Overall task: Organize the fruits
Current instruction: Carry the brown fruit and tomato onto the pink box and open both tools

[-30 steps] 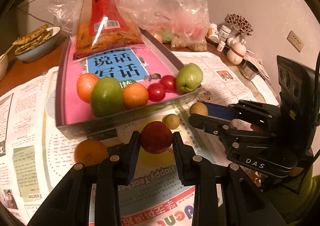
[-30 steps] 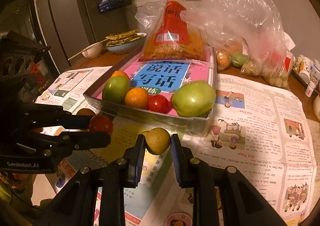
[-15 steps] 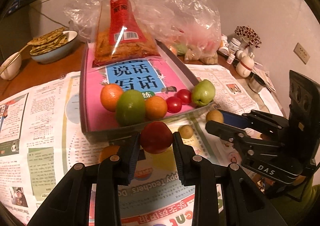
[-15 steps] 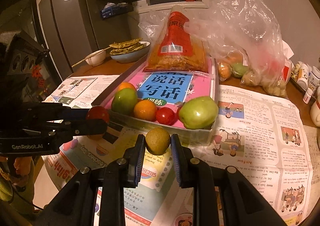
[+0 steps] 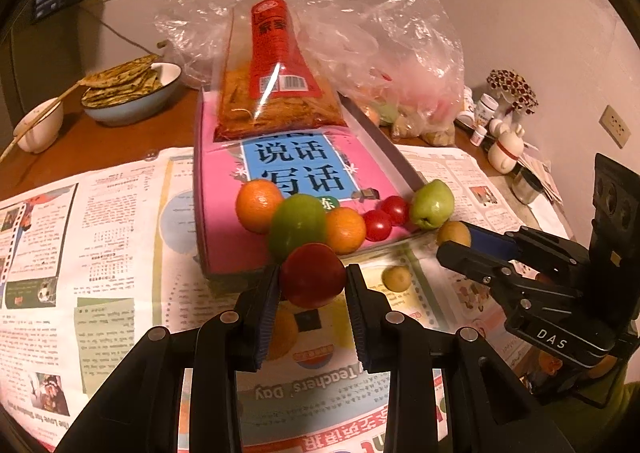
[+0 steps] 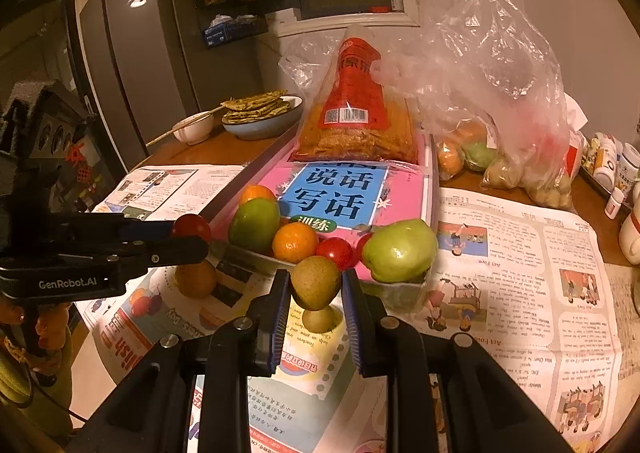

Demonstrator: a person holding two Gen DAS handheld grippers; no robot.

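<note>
Above newspaper [image 5: 120,221], short of tray [image 5: 218,249]: left gripper [image 5: 312,289] clamps red fruit [image 5: 313,275], right gripper [image 6: 316,287] clamps brown fruit [image 6: 316,283]; both raised, likely to clear tray rim.

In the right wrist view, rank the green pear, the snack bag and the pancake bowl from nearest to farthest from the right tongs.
1. Green pear: just ahead, slightly right, at the box's near edge.
2. Snack bag: behind, at the box's far end.
3. Pancake bowl: farthest, back left.

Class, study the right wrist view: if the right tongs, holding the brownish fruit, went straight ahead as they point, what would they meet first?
Probably the near wall of the pink tray, about where the red tomato and green pear sit. The right tongs may be raised enough to clear it; depth is unclear.
</note>
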